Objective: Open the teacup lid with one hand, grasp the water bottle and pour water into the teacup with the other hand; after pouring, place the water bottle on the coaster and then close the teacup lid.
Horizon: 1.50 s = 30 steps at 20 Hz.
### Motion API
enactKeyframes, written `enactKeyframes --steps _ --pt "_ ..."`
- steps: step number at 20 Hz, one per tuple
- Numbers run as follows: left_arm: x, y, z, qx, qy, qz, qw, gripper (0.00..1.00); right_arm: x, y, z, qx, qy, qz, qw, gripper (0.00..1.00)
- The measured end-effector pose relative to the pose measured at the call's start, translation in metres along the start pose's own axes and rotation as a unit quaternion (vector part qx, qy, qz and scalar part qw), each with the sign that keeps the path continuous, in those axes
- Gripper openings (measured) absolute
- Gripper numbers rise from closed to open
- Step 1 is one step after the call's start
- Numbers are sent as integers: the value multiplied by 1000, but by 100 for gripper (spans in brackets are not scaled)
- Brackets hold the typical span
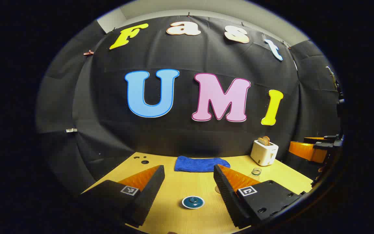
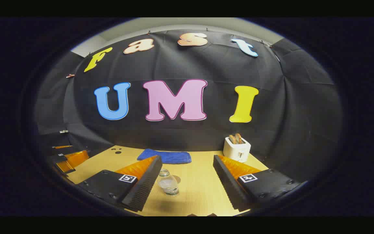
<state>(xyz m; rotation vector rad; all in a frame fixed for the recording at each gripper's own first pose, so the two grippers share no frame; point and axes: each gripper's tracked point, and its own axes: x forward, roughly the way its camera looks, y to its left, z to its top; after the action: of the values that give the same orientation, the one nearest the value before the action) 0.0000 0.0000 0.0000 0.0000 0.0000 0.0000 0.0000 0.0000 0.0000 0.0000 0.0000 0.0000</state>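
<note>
Both grippers hang spread and empty. The left gripper (image 1: 188,182) must likely descend onto the teacup lid (image 1: 193,201) first. The water bottle (image 2: 168,183) waits by the right gripper (image 2: 187,180).

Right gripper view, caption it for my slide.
Open hand-held gripper above the table, bottle between its fingers, toaster behind.

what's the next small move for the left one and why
Probably lower the left hand-held gripper straight down onto the teacup lid. Its fingers are spread wide and hold nothing, and the lid sits on the table between and just ahead of them.
</note>
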Motion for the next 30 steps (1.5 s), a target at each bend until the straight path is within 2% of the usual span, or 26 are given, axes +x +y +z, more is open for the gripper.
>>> enactKeyframes --steps 3,6,10,12,13,18,19,20,26,30 --pt "9 1 -9 6 14 -8 1000 95 5 13 -6 -5 -1 26 1000 98" --pt "5 5 -28 4 41 5 999 95 11 21 -14 8 8 52 999 98" --pt "5 4 -54 20 72 7 997 95 18 19 -31 9 26 59 998 98" --pt "11 2 -60 33 76 -2 997 98 22 19 -42 5 39 61 997 98" --pt "15 2 -63 40 79 -7 996 95 23 20 -45 3 44 61 997 98" --pt "35 -4 -78 58 87 -31 994 95 31 25 -52 -2 48 70 996 98" --pt "40 -4 -86 61 92 -33 993 99 31 26 -53 -3 49 71 996 98" --pt "45 -4 -94 61 99 -36 993 95 32 26 -55 -3 51 71 996 98" --pt "75 -4 -159 59 143 -28 988 92 40 27 -87 -1 86 83 993 98" --pt "94 -12 -185 73 145 -44 986 90 44 24 -107 -16 94 84 992 98"
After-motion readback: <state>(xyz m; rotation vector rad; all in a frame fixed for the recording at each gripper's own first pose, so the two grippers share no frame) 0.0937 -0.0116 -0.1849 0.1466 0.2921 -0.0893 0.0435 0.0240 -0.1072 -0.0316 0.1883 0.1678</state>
